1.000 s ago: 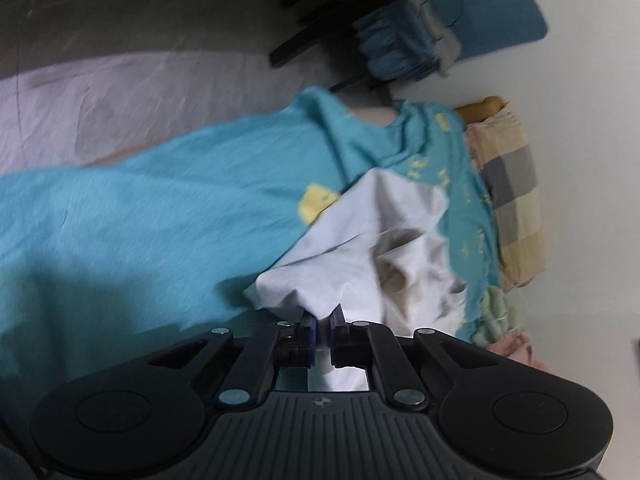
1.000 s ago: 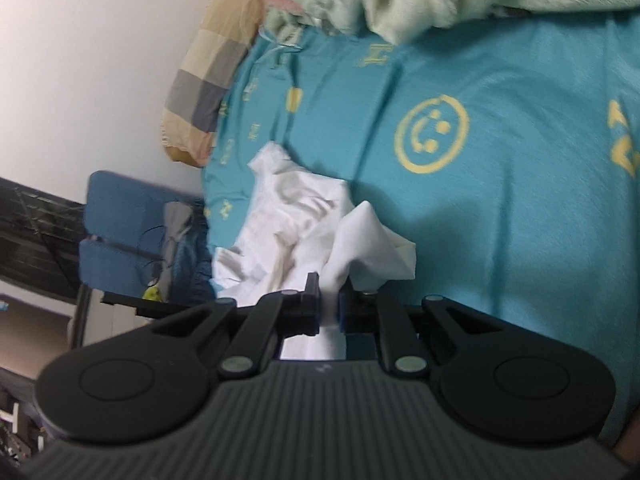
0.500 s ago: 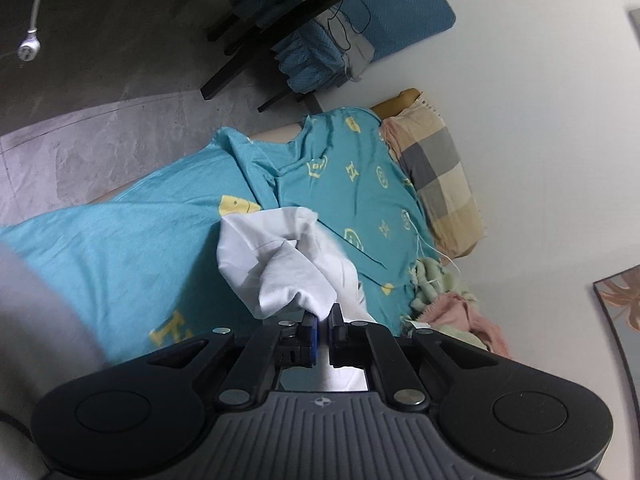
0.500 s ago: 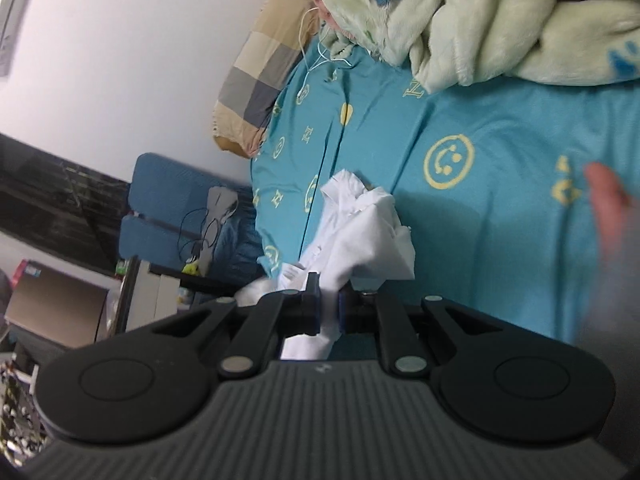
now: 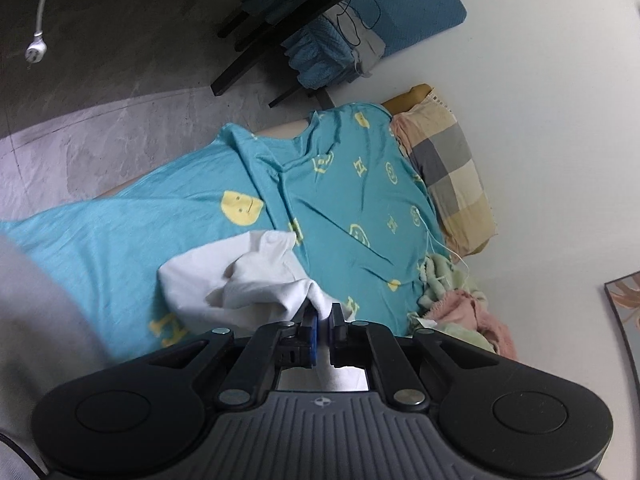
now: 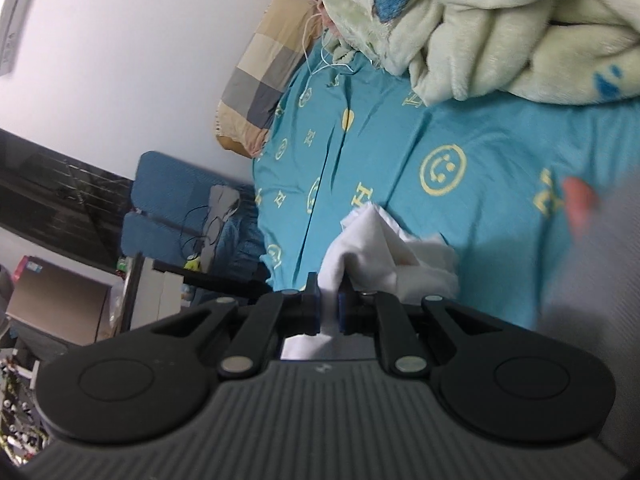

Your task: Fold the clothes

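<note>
A crumpled white garment hangs bunched above the teal bedsheet with yellow prints. My left gripper is shut on one edge of it, the cloth pinched between the blue pads. The same white garment shows in the right wrist view, where my right gripper is shut on another part of its edge. Both grippers point down at the bed. Most of the garment's shape is hidden in its folds.
A checked pillow lies against the white wall. A pale green fleece blanket is heaped on the bed. A blue chair and dark table legs stand past the bed's end. A grey sleeve fills the left wrist view's left edge.
Both grippers have risen with the white garment, lifting it off the sheet. More of the bed, wall and chair has come into view. A blurred grey sleeve appeared at the frame edges.
</note>
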{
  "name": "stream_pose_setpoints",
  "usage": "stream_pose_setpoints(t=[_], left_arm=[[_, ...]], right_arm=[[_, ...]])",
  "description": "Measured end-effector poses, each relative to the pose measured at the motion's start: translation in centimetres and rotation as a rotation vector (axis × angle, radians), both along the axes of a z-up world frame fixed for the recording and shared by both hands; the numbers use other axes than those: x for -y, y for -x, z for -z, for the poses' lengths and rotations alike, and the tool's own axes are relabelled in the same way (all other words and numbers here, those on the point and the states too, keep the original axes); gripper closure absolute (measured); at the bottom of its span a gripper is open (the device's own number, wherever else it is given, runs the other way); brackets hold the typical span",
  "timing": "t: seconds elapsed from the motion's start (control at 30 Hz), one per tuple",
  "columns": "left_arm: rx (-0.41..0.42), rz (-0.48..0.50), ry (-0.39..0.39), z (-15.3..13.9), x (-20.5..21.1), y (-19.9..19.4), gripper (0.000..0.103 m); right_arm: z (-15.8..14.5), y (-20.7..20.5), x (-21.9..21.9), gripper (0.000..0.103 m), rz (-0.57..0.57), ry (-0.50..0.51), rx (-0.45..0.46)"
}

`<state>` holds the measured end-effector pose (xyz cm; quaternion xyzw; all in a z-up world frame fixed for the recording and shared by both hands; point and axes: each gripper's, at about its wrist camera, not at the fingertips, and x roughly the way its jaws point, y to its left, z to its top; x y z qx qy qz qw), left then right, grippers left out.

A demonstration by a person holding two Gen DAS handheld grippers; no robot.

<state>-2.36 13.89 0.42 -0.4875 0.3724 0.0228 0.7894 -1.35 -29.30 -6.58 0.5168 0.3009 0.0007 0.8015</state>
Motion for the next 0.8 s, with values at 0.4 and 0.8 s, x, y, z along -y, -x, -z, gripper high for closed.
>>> stream_pose_setpoints(t=[0.4,0.8], left_arm=[[-0.09,0.024,-0.119,9.1,0.0,-17.4,0.093],[-0.019,0.154,-0.28,14.0,1.1,-22.9,0.063]], right_arm=[[6.4,-17.1,-1.8,0.092,-0.062,0.091,-0.185],[10.6,-21.7,-1.8,0.085,-0.105,0.125,-0.26]])
